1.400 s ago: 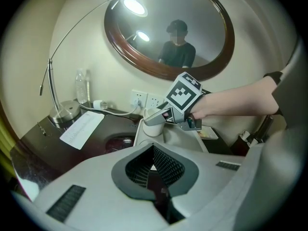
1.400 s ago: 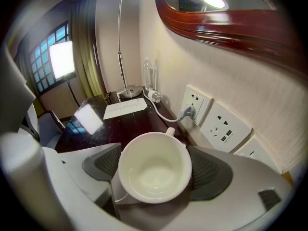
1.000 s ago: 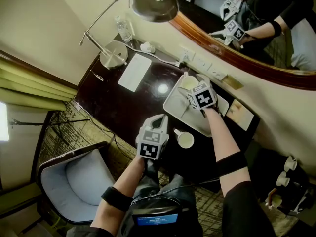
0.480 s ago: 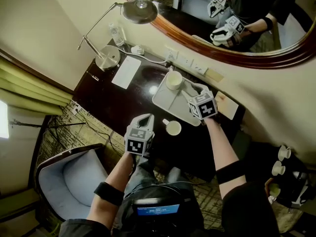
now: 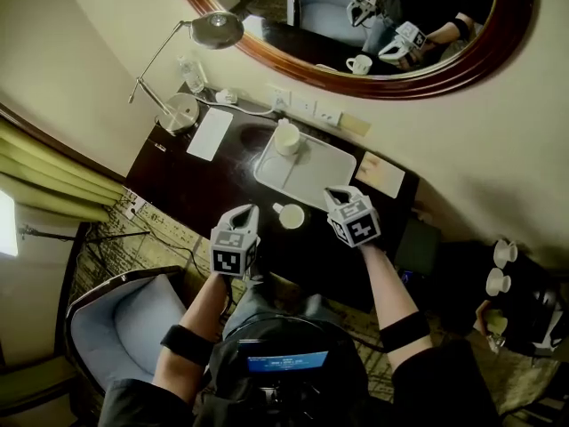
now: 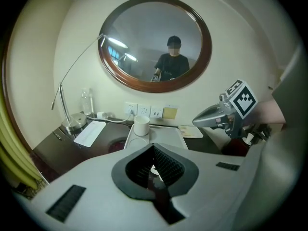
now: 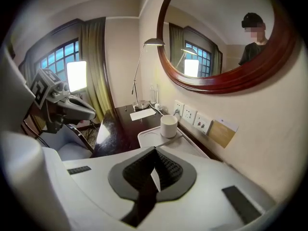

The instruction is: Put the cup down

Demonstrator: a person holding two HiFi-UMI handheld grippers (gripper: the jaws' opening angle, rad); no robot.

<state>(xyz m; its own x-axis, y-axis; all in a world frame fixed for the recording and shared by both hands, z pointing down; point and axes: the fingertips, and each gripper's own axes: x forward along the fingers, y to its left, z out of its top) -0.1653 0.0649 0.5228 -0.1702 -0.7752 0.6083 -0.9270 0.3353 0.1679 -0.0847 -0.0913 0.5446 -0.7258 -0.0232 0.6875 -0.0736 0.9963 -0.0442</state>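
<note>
Mirror first: oval and wood-framed, it hangs on the wall far beyond both sets of jaws, and we see the person and both grippers reflected in it. Below it the dark counter stretches ahead of the jaws. On it, ahead of the jaws and between their two lines, lies the white tray, its long side along the wall. A desk lamp stands far off to the left of the left jaws, with a white sheet just beside its base. Our left gripper hovers over the counter's near edge, jaws closed on nothing. Our right gripper hangs by the tray's near right corner. Its jaws have just been closing and meet with nothing between them. The cup stands upright in the tray's far left corner, well ahead of both jaws and touched by neither. A second cup sits on the bare counter just off the tray's near edge, between the two sets of jaws.
</note>
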